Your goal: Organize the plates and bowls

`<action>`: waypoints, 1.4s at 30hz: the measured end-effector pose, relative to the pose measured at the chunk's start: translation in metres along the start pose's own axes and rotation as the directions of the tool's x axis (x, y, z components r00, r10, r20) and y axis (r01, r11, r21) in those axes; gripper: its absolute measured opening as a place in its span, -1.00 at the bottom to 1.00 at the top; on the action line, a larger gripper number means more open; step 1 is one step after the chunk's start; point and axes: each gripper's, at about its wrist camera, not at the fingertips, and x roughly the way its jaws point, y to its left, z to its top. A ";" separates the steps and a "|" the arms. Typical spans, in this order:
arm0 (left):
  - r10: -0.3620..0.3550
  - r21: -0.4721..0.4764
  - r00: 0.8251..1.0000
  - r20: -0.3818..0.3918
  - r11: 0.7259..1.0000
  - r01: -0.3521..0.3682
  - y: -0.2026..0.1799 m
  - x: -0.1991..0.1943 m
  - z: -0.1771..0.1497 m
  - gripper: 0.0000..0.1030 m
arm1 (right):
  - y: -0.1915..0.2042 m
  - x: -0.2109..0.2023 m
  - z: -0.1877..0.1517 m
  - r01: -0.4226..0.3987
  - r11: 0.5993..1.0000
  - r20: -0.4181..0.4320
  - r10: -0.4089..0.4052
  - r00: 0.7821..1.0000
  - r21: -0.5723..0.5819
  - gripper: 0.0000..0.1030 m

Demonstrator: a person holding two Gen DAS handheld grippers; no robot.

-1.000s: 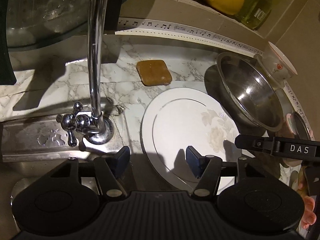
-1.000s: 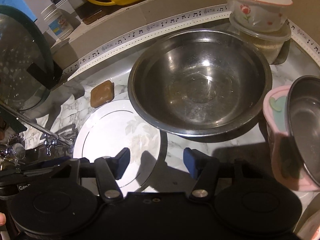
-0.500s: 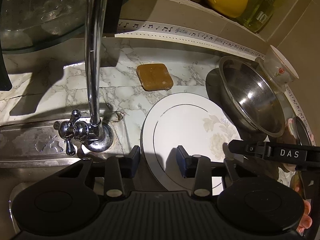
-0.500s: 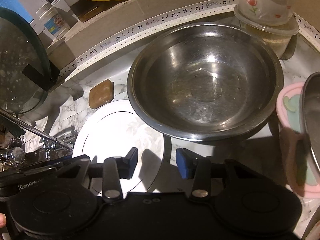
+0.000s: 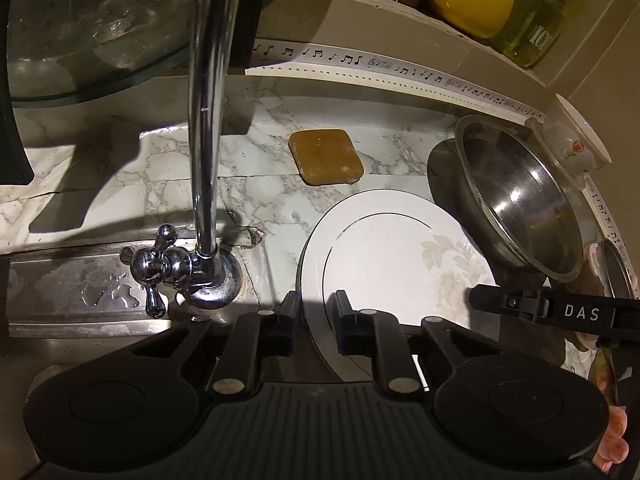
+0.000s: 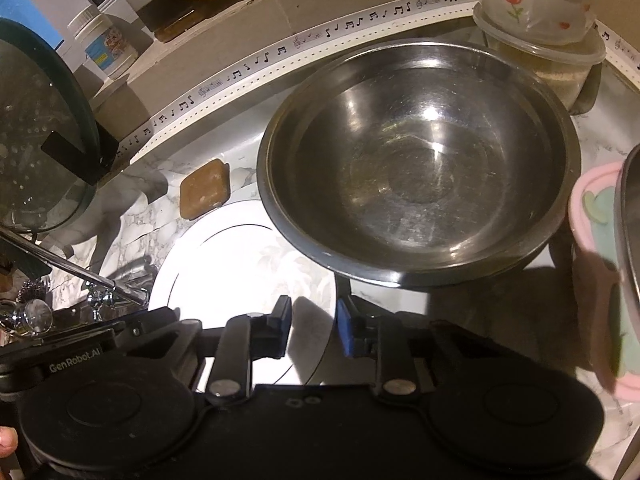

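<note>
Straddling the white floral round plate's (image 5: pixel 384 256) rim, both narrowly parted, ungripping grippers, left gripper (image 5: pixel 314 322) and right gripper (image 6: pixel 314 330), suggested organizing had barely begun.

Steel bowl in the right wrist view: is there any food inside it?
No. The steel bowl shows only its bare, shiny metal bottom.

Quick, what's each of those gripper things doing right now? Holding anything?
Left gripper: partly open around the white plate's near rim, not clamped.
Right gripper: partly open above the plate's right edge, holding nothing.
</note>
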 end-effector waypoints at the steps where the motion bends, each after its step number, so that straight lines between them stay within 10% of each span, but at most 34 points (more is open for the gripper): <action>1: 0.005 0.003 1.000 0.002 1.000 -0.005 -0.001 0.000 0.000 -0.70 | 0.000 0.000 0.000 0.007 1.000 0.001 -0.007 1.000 -0.003 -0.64; 42: -0.094 0.112 0.995 -0.013 0.989 0.095 -0.048 -0.121 -0.083 -0.71 | 0.007 -0.143 -0.098 0.037 0.999 0.101 -0.035 0.994 -0.011 -0.79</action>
